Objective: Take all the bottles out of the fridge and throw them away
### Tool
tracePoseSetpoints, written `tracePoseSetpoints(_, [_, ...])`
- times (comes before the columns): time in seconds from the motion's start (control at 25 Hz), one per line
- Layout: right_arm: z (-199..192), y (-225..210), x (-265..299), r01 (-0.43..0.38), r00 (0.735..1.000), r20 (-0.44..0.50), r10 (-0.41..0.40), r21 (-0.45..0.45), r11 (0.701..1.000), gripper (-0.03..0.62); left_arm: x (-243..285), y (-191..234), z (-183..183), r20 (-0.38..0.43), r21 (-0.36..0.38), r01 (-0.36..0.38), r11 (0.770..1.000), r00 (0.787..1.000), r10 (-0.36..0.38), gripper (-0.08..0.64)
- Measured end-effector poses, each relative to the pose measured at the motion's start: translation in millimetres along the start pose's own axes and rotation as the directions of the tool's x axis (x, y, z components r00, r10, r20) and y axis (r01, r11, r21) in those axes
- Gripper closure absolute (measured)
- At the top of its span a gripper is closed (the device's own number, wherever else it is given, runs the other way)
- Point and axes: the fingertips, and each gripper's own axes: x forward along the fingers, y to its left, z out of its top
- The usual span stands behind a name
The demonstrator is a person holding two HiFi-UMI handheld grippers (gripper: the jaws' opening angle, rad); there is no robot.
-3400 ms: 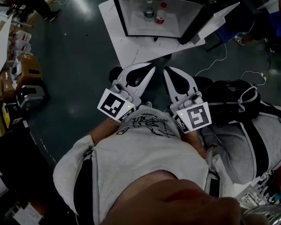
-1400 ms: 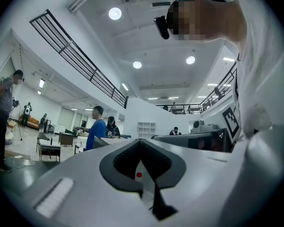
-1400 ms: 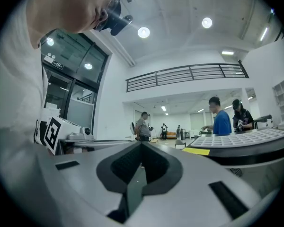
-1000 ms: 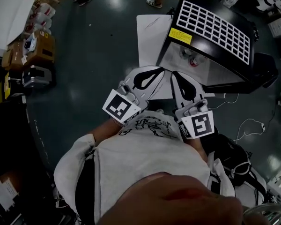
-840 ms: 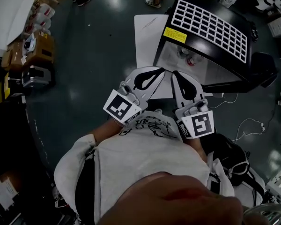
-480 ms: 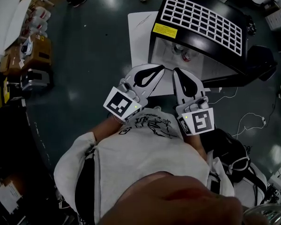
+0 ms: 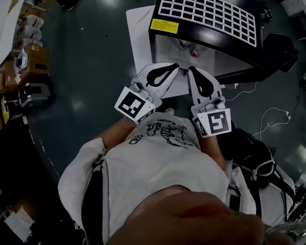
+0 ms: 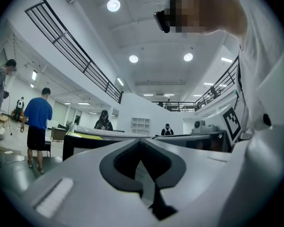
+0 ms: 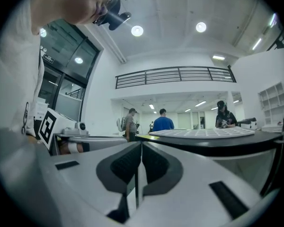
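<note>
Plastic-looking capped bottles (image 7: 187,47) stand inside the black fridge (image 7: 209,14), just on the far side of the left gripper (image 7: 176,68) and right gripper (image 7: 190,71). Both have their jaws together and empty. The bottles are probably light, smooth and squashy, so grip them mid-body.

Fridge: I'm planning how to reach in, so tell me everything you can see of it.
The fridge is a black box seen from above, its top bearing a white grid and a yellow label at the front edge. Its front is open, showing a pale interior with two bottles standing side by side. It stands upright on a white board on the dark floor. The dark panel at its right is probably the swung-open door.
</note>
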Motion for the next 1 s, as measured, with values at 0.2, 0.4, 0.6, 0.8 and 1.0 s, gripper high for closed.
tracePoseSetpoints(0.2, [-18,-14,-4,0.04,0.999,-0.021,-0.04,0.0,0.999,0.583,15,-4,-12,-0.013,-0.012,0.027,1.0,1.0,-0.027,0.551])
tracePoseSetpoints(0.4, [-36,-28,-8,0.071,0.997,-0.033,-0.071,0.021,0.997,0.583,30,-7,-26,-0.03,-0.007,0.056,0.998,0.998,-0.056,0.551])
tracePoseSetpoints(0.6, [-53,-41,-9,0.095,0.994,-0.048,-0.094,0.022,0.995,0.577,42,-3,-42,-0.046,0.003,0.048,0.999,0.998,-0.047,0.551])
tracePoseSetpoints(0.8, [-72,-57,-5,0.117,0.991,-0.074,-0.115,0.015,0.993,0.536,53,5,-60,-0.055,0.016,0.037,0.999,0.998,-0.036,0.551])
tracePoseSetpoints(1.0, [-93,-72,-1,0.142,0.985,-0.102,-0.14,0.013,0.99,0.499,63,11,-77,-0.065,0.021,0.035,0.999,0.997,-0.034,0.551])
